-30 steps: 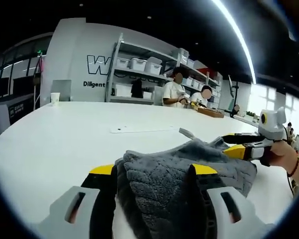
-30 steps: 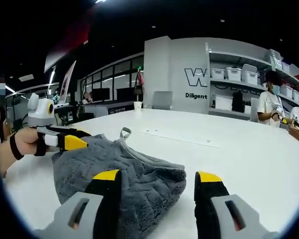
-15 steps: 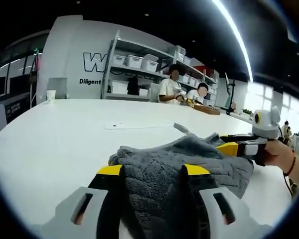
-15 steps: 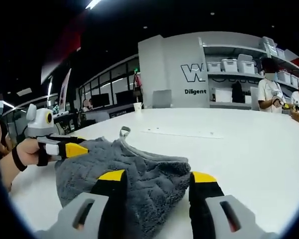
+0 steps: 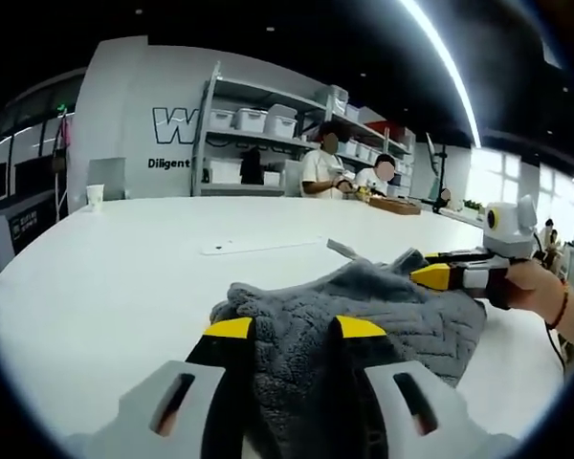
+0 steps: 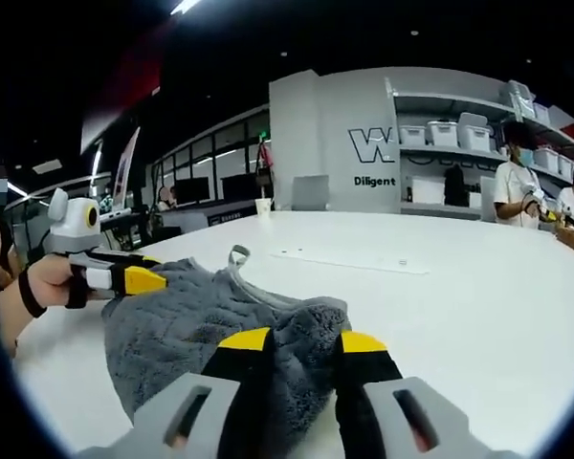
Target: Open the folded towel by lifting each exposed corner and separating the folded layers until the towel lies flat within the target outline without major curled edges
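Two grippers have hold of one grey towel point(image 5: 364, 316) on a white table point(image 5: 124, 258). In the left gripper view, the left gripper point(image 5: 292, 330) has its yellow-tipped jaws drawn close together on a bunched fold at the near edge of the cloth. In the right gripper view, the right gripper point(image 6: 301, 341) likewise has its jaws nearly closed on a thick ridge of cloth at the opposite end. Each gripper also appears at the side of the other's view, pinching its own end, with a person's hand behind it.

The towel sits heaped and rumpled between the two grips, its layers not yet parted; a small hanging loop point(image 6: 237, 254) sticks up from its far edge. A thin pale sheet point(image 6: 349, 259) lies on the table beyond it; I cannot tell whether that marks the target outline.

The step in hand looks like the grasp of two opposite edges before spreading. The next move likely calls for lifting both ends and drawing them apart evenly, so the folded layers separate without one grip slipping or an edge curling under.
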Tool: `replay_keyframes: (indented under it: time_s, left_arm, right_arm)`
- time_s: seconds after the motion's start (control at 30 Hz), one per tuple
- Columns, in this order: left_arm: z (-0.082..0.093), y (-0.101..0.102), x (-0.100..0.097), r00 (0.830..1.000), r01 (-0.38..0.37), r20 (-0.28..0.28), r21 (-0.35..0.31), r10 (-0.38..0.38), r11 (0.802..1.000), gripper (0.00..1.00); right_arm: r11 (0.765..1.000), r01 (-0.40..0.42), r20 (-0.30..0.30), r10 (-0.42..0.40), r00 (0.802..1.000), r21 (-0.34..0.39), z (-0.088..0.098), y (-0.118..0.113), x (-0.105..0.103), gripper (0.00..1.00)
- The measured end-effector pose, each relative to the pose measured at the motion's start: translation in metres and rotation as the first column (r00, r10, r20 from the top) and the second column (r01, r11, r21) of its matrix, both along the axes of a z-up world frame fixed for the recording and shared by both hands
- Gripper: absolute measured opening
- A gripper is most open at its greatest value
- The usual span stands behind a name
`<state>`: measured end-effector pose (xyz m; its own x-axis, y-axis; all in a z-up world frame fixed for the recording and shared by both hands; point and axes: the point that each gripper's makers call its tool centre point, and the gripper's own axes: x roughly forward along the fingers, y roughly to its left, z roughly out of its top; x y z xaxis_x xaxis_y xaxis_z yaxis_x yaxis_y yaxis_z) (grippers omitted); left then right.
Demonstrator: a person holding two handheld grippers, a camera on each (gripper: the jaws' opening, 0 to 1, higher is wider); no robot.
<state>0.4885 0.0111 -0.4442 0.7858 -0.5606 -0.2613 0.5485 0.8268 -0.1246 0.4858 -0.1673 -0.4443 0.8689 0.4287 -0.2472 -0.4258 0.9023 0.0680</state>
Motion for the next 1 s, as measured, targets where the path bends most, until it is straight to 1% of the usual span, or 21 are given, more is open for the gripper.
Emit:
replay_keyframes:
  time_s: [0.07, 0.2, 0.27, 0.4, 0.47, 0.53, 0.67, 0.7, 0.77, 0.83, 0.9, 1.0]
  left_arm:
    - [0.001, 0.001, 0.001, 1.0, -0.005, 0.001, 0.001, 0.005, 1.0, 0.27]
    - [0.005, 0.003, 0.002, 1.0, -0.005, 0.016, 0.008, 0.005, 1.0, 0.23]
    - [0.007, 0.006, 0.004, 1.0, -0.01, 0.011, -0.008, 0.01, 1.0, 0.21]
    - [0.007, 0.007, 0.006, 1.0, -0.015, 0.008, -0.01, 0.015, 1.0, 0.2]
    - [0.007, 0.009, 0.01, 1.0, -0.028, -0.001, -0.027, 0.028, 0.999, 0.2]
    - [0.009, 0.012, 0.012, 0.999, -0.035, 0.007, -0.04, 0.036, 0.999, 0.21]
    - [0.013, 0.016, 0.015, 0.999, -0.05, 0.008, -0.055, 0.05, 0.997, 0.23]
    - [0.014, 0.018, 0.017, 0.998, -0.059, 0.009, -0.057, 0.059, 0.997, 0.22]
    - [0.013, 0.021, 0.019, 0.997, -0.068, 0.019, -0.039, 0.069, 0.997, 0.18]
    - [0.011, 0.025, 0.023, 0.996, -0.082, 0.014, -0.042, 0.083, 0.996, 0.17]
    - [0.009, 0.026, 0.025, 0.997, -0.077, 0.003, -0.049, 0.078, 0.996, 0.17]
    - [0.006, 0.03, 0.029, 0.996, -0.093, -0.007, -0.043, 0.093, 0.995, 0.19]
  right_arm:
    - [1.0, 0.009, 0.002, -0.009, 1.0, 0.003, 0.001, -0.004, 0.001, 0.12]
    - [1.0, 0.008, 0.0, -0.008, 1.0, 0.014, 0.0, -0.004, 0.002, 0.1]
    - [1.0, 0.016, 0.002, -0.016, 1.0, 0.018, 0.0, -0.005, 0.003, 0.08]
    - [1.0, 0.02, -0.001, -0.02, 1.0, 0.023, 0.0, -0.006, 0.005, 0.05]
    - [0.999, 0.02, -0.004, -0.02, 1.0, 0.027, 0.0, -0.006, 0.005, 0.05]
    - [0.999, 0.026, 0.002, -0.026, 1.0, 0.033, 0.001, -0.009, 0.006, 0.02]
    - [0.999, 0.028, 0.001, -0.028, 1.0, 0.044, 0.001, -0.01, 0.007, 0.01]
    - [0.999, 0.029, 0.005, -0.029, 1.0, 0.039, 0.002, -0.011, 0.008, 0.01]
    - [0.999, 0.027, 0.006, -0.027, 1.0, 0.031, 0.002, -0.011, 0.008, 0.0]
    - [0.999, 0.026, 0.006, -0.026, 1.0, 0.033, 0.002, -0.011, 0.008, 0.0]
    - [0.999, 0.025, 0.011, -0.025, 1.0, 0.029, 0.004, -0.011, 0.008, 0.0]
    - [0.999, 0.024, 0.011, -0.024, 1.0, 0.031, 0.004, -0.011, 0.009, 0.0]
